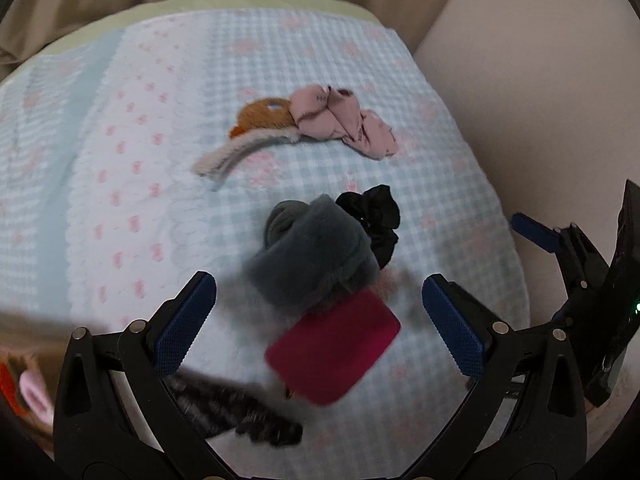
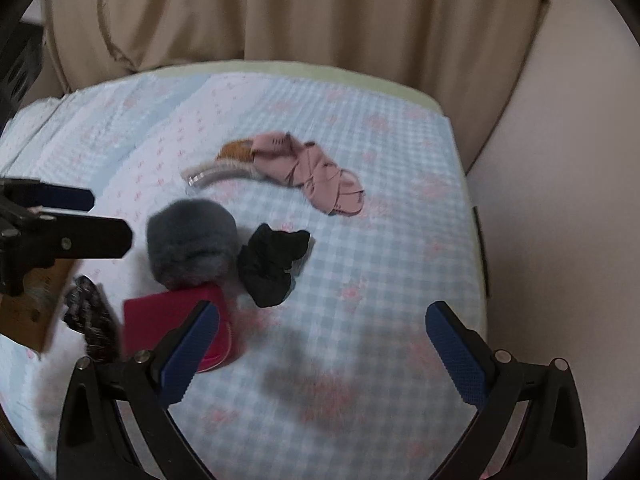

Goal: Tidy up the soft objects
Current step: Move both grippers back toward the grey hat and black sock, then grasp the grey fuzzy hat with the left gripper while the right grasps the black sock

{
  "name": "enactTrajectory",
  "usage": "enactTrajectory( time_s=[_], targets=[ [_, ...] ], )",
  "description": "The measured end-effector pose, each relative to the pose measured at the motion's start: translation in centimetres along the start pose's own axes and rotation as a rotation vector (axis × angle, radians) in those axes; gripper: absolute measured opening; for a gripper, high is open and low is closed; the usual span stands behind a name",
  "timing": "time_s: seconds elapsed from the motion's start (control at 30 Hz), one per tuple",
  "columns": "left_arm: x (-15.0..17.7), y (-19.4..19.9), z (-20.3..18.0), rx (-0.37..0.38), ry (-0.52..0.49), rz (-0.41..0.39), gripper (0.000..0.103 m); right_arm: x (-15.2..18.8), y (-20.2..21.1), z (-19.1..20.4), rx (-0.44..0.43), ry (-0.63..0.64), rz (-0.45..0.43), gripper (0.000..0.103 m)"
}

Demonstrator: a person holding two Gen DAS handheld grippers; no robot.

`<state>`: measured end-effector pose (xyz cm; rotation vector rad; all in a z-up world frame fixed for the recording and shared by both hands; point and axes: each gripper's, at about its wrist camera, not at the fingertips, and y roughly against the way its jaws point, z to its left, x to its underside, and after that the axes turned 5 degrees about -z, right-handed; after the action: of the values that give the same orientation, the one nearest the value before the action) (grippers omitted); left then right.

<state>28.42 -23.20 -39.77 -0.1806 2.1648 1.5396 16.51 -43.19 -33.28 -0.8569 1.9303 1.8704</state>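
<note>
A bed covered in a pale blue checked quilt with pink bows carries a scatter of small soft things, with beige curtains hanging at the far side. Both claws hover above the near part of the bed with jaws spread wide and nothing between them, which suggests a pick is being lined up, not carried out. The left claw sits directly over the near cluster: a grey fluffy band, probably a headband or cuff, resting partly on a magenta pouch, with a black scrunchie touching its right side and a dark patterned fabric piece lying near the left finger. The grey band lies centred between the blue pads, so it looks like the likeliest target. The right claw faces mostly bare quilt to the right of that cluster, seemingly held clear to leave room. Farther away lies a second group: a pink patterned cloth, possibly socks, touching an orange plush item and a pale fuzzy strip. At the near left edge, a cardboard box may be the collecting place, though its contents are too blurred to tell.
</note>
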Motion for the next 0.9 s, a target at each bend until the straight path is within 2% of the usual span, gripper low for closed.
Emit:
enactTrajectory(
  time_s=[0.07, 0.17, 0.37, 0.43, 0.53, 0.6, 0.73, 0.9],
  targets=[
    [-0.1, -1.7, -0.1, 0.001, -0.006, 0.013, 0.102, 0.2, -1.6, 0.2, -0.01, 0.025, 0.003, 0.095],
    [-0.2, -4.1, 0.1, -0.003, -0.01, 0.03, 0.101, 0.6, -4.0, 0.5, -0.046, 0.055, 0.012, 0.091],
    [-0.2, -7.2, 1.4, 0.011, 0.031, 0.059, 0.088, 1.2, -7.5, 1.8, -0.106, 0.123, 0.011, 0.081],
    [-0.1, -7.6, 1.5, 0.016, 0.033, 0.066, 0.075, 1.2, -8.2, 2.2, -0.122, 0.138, 0.006, 0.074],
    [-0.1, -7.8, 1.4, 0.016, 0.025, 0.074, 0.062, 1.0, -9.2, 2.5, -0.145, 0.147, 0.01, 0.066],
    [-0.1, -7.7, 1.5, 0.016, 0.02, 0.071, 0.058, 0.8, -9.7, 2.6, -0.163, 0.141, 0.014, 0.06],
    [-0.2, -7.5, 1.7, 0.016, 0.027, 0.071, 0.051, 0.3, -10.2, 2.8, -0.188, 0.135, 0.018, 0.034],
    [-0.2, -6.9, 1.6, 0.013, 0.029, 0.064, 0.048, 0.1, -10.1, 3.1, -0.203, 0.125, 0.028, 0.027]
  ],
)
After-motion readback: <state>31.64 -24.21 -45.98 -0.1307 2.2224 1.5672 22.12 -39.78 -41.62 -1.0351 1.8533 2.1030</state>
